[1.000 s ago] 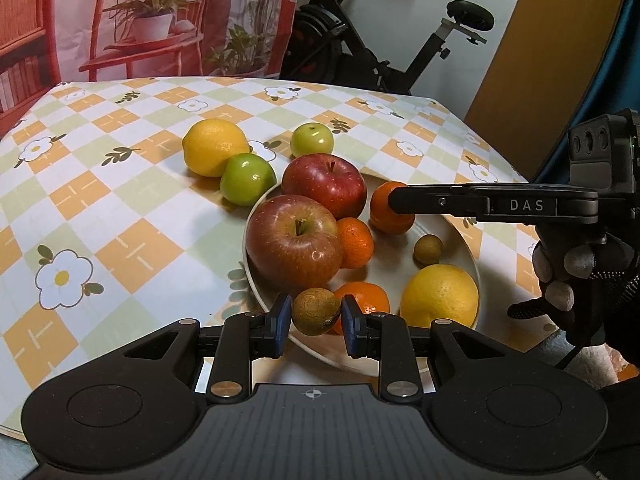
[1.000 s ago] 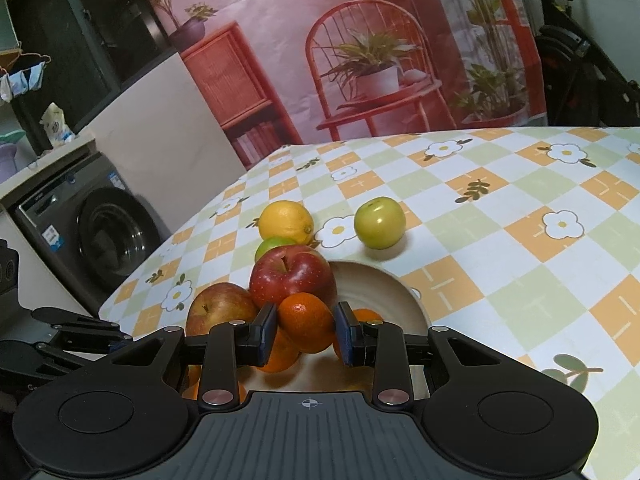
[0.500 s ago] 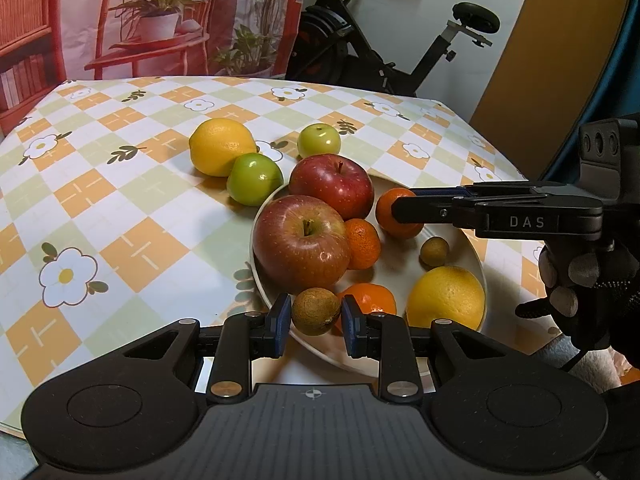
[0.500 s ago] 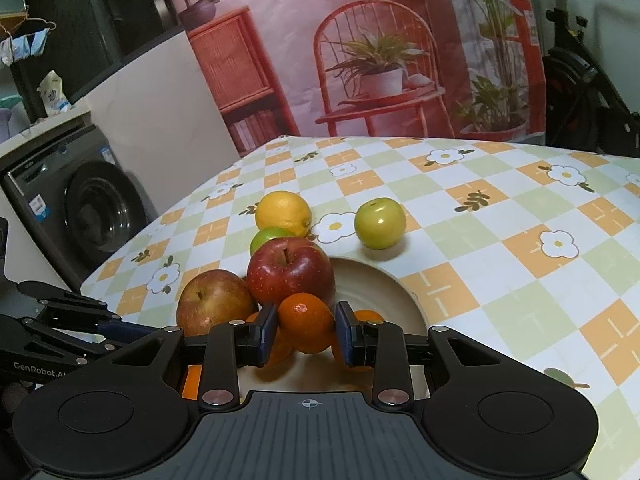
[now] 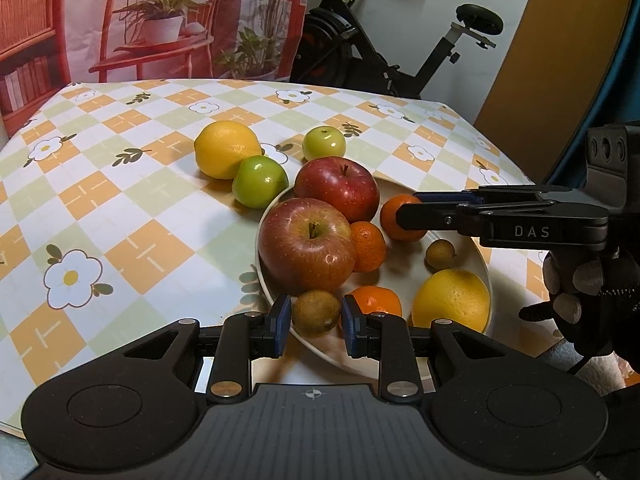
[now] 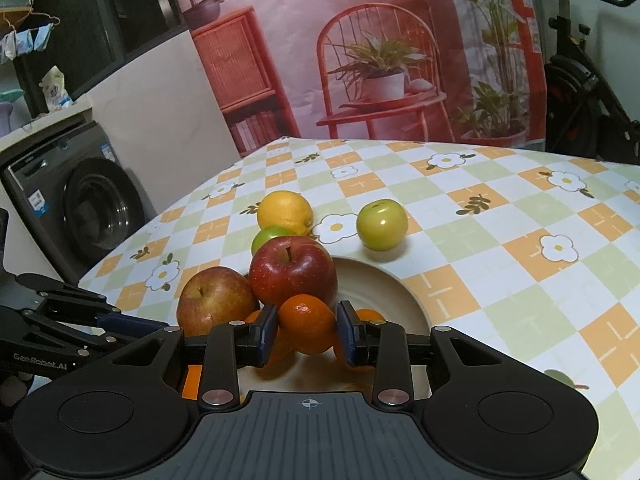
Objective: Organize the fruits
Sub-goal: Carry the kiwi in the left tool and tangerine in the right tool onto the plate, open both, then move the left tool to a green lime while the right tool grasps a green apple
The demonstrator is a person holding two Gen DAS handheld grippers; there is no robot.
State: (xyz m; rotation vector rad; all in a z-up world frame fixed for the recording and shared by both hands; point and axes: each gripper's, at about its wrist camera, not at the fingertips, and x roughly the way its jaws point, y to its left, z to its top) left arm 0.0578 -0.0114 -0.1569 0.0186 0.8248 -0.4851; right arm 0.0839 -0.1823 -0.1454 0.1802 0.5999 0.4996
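Note:
A cream plate (image 5: 452, 236) holds two red apples (image 5: 308, 246), several tangerines, a yellow citrus (image 5: 452, 300) and a small brown fruit (image 5: 440, 253). My left gripper (image 5: 314, 316) is shut on a small brown-green fruit (image 5: 315, 312) at the plate's near rim. My right gripper (image 6: 307, 330) is shut on a tangerine (image 6: 307, 330) just above the plate (image 6: 384, 292); it shows in the left wrist view (image 5: 404, 216) too. A lemon (image 5: 226, 149) and two green apples (image 5: 259, 181) lie on the cloth beyond the plate.
The table has a checked flower cloth (image 5: 120, 208). An exercise bike (image 5: 400, 40) stands behind it. A washing machine (image 6: 72, 208) stands left of the table in the right wrist view. A red chair backdrop (image 6: 380, 72) hangs behind.
Both cameras have shifted slightly, so the fruits sit a bit differently in view. Both grippers keep their hold on the same fruits.

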